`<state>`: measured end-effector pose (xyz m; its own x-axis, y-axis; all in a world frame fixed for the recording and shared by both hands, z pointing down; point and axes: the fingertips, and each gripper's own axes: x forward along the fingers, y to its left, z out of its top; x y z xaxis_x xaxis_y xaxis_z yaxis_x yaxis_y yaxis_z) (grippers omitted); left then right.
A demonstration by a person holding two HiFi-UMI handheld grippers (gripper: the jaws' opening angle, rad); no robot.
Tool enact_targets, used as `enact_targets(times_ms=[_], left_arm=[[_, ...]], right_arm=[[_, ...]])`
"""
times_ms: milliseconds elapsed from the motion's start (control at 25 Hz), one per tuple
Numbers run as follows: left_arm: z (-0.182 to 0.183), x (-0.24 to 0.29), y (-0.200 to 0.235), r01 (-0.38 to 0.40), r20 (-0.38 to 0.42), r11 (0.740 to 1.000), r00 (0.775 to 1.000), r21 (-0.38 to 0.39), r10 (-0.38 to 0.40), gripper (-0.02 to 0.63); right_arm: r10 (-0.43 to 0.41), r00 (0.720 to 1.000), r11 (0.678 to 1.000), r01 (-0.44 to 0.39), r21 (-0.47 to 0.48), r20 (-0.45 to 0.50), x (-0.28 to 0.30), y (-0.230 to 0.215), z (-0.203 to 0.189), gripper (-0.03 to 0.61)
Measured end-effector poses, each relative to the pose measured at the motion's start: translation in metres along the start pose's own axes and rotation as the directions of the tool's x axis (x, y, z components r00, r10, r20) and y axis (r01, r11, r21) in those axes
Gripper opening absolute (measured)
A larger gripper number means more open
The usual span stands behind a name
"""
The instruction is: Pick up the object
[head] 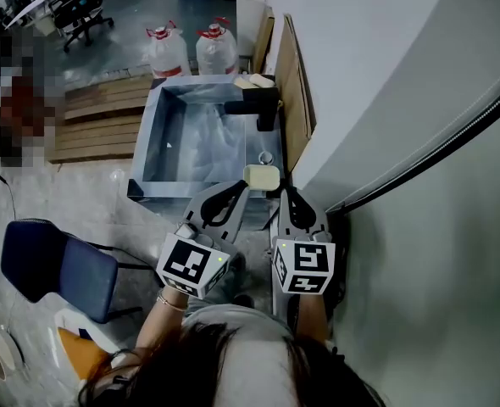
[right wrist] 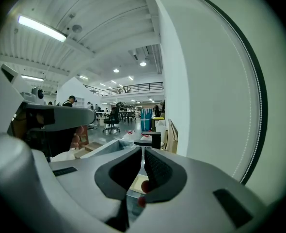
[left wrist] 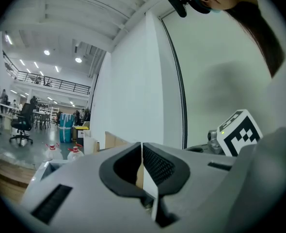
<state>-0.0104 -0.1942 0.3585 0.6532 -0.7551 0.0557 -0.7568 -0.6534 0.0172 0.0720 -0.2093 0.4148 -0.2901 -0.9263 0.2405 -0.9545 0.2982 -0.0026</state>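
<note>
A pale yellow sponge (head: pixel 261 176) lies on the near rim of a steel sink (head: pixel 148 155). Both grippers are held close to the person's body, pointing at that rim. My left gripper (head: pixel 238 190) has its tips just left of the sponge, jaws pressed together with nothing between them (left wrist: pixel 142 155). The right gripper (head: pixel 285 192) sits just right of the sponge, also shut and holding nothing (right wrist: pixel 143 160). In the right gripper view a beige patch of the sponge (right wrist: pixel 138 182) shows below the jaws. Whether either tip touches the sponge is hidden.
A black faucet (head: pixel 259 105) stands at the sink's far right corner. Cardboard sheets (head: pixel 295 83) lean on the white wall (head: pixel 402 100) close at the right. Two water jugs (head: pixel 167 51) and a wooden pallet (head: pixel 106 117) lie beyond. At the left stands a blue chair (head: pixel 55 265).
</note>
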Motion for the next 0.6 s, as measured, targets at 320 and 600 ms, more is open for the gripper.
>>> enact_targets(times_ms=[320,600], left_arm=[[0.002,0.022,0.014,0.036,-0.012,0.999,0.999,-0.002,-0.036,0.009],[-0.006,0.035,0.026,0.051,-0.028,0.999,0.998,-0.001,-0.051,0.009]], right_arm=[[-0.004,0.998,1.0,0.004,-0.009,-0.068,0.033,-0.006,-0.015,0.029],[-0.003,0.991,0.999,-0.002,-0.038,-0.133,0.064,-0.012,-0.034,0.029]])
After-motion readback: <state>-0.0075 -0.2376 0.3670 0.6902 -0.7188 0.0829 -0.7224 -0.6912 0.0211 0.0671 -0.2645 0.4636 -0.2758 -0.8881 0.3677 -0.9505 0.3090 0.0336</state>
